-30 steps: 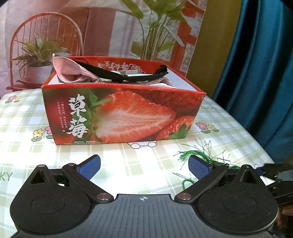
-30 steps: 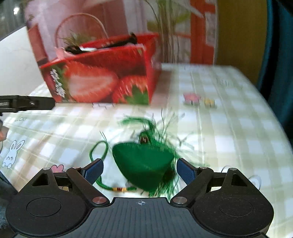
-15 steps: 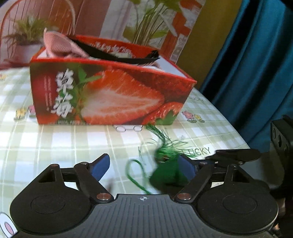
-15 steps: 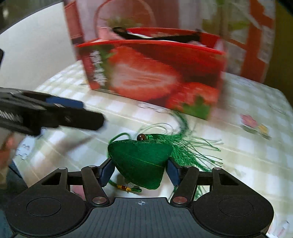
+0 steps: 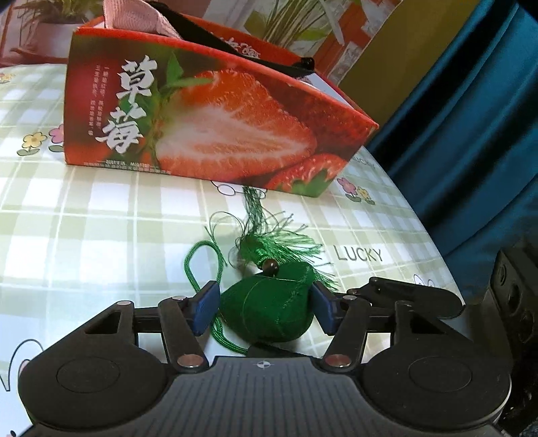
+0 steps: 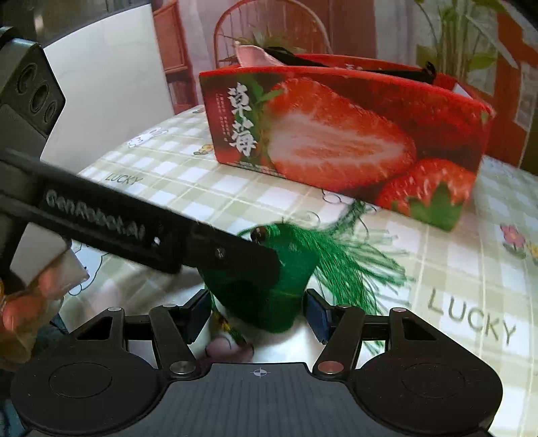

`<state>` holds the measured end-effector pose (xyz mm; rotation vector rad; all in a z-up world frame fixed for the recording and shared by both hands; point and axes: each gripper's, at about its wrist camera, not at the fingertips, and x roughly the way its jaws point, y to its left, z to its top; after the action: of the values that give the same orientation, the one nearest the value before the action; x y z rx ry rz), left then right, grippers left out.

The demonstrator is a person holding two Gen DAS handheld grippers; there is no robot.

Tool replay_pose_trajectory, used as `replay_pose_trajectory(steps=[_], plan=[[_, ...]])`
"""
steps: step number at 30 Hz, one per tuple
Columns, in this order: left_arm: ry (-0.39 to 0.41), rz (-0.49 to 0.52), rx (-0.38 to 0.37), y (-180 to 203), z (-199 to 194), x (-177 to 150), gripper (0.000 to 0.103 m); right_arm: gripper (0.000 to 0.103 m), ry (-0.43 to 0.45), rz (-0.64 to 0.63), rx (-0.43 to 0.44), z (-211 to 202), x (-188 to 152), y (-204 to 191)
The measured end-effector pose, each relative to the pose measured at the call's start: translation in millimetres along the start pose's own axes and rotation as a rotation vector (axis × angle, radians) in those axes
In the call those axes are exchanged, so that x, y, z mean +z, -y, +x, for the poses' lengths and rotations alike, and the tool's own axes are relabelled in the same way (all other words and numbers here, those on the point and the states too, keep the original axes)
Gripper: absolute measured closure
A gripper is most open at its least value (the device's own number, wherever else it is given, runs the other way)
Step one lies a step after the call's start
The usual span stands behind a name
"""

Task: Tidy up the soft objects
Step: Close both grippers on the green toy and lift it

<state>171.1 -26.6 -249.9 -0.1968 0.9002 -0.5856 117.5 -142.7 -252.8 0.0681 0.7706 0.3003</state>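
in the right wrist view the left gripper's arm [image 6: 141,232] crosses in front of the green sachet [image 6: 289,269], hiding its left part, and the tassel [image 6: 349,259] is blurred. the strawberry box [image 5: 215,127] hides its contents; the pink cloth [image 5: 134,16] is cut off by the top edge.

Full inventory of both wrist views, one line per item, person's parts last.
green sachet: 1, green, with tassel and cord, on the table between both grippers' fingers
strawberry box: 1, red, open-topped, behind the sachet
pink cloth: 1, pink, hanging over the box's far rim
black strap: 1, black, across the box top
tablecloth: 1, green-white check, with flowers and LUCKY print
curtain: 1, teal, right of the table
left gripper: 1, black with blue pads, jaws closing around the sachet
right gripper: 1, black with blue pads, pads against the sachet
hand: 1, left edge of right wrist view
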Motion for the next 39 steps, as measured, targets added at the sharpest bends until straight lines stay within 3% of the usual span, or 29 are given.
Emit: replay_pose_trajectory(steps=[9,25,29,32,39], plan=[[-0.015,0.007,-0.017,3,7,-3,0.042,0.043,0.095,-0.012,-0.008,-13,-8,1],[0.004,-0.042,-0.054,-4,6,-5,0.047,0.048,0.108,0.039,0.021,-12,-11,3],[0.071,-0.051,-0.086,-5,-8,3,0.047,0.049,0.153,0.032,0.026,-22,-4,2],[0.135,0.007,-0.08,4,-26,19,0.047,0.049,0.205,0.014,0.031,-34,11,2],[0.334,0.142,-0.067,24,-83,80,0.047,0.049,0.371,-0.078,0.043,-67,83,1]])
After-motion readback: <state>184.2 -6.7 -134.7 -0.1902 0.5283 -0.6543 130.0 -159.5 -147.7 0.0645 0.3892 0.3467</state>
